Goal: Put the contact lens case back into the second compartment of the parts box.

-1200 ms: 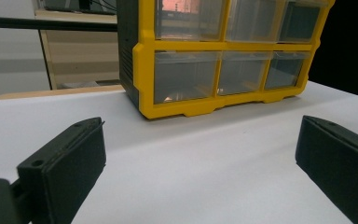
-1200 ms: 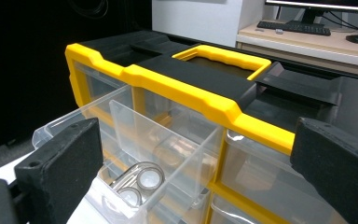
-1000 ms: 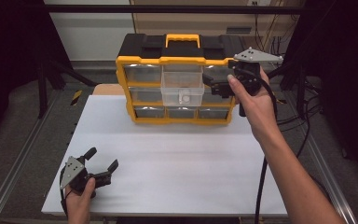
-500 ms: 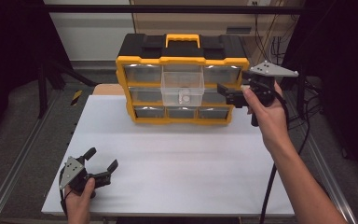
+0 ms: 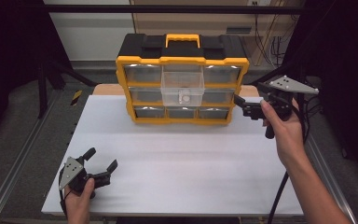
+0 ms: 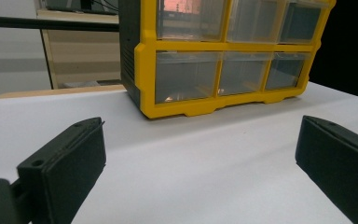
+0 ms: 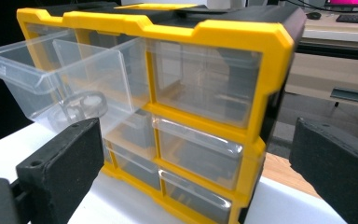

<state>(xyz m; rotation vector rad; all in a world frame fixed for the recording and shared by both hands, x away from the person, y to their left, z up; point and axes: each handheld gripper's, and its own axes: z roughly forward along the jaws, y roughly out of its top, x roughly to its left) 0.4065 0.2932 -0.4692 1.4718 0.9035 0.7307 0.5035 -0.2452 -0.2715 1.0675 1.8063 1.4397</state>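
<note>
A yellow and black organizer cabinet (image 5: 182, 60) with clear drawers stands at the back middle of the white table (image 5: 182, 168). Its top middle drawer (image 5: 182, 88) is pulled out and holds a small round pale thing (image 5: 184, 98). My right gripper (image 5: 248, 95) hovers open just right of the cabinet, apart from it, jaws pointing left. In the right gripper view the open drawer (image 7: 65, 70) and the round thing (image 7: 81, 105) lie left of the gripper (image 7: 196, 163). My left gripper (image 5: 102, 157) rests open at the table's front left corner, facing the cabinet (image 6: 223, 70); nothing is between its jaws (image 6: 200, 154).
A wooden board (image 5: 105, 88) sticks out under the cabinet at the back. Metal frame rails (image 5: 9, 182) run along both table sides. A yellow-black object (image 5: 76, 96) lies on the floor at left. Cables (image 5: 270, 46) hang behind the cabinet at right.
My right gripper has drawn back to the right and lower, away from the front of the pulled-out drawer. The drawer stays out. The left gripper has not moved.
</note>
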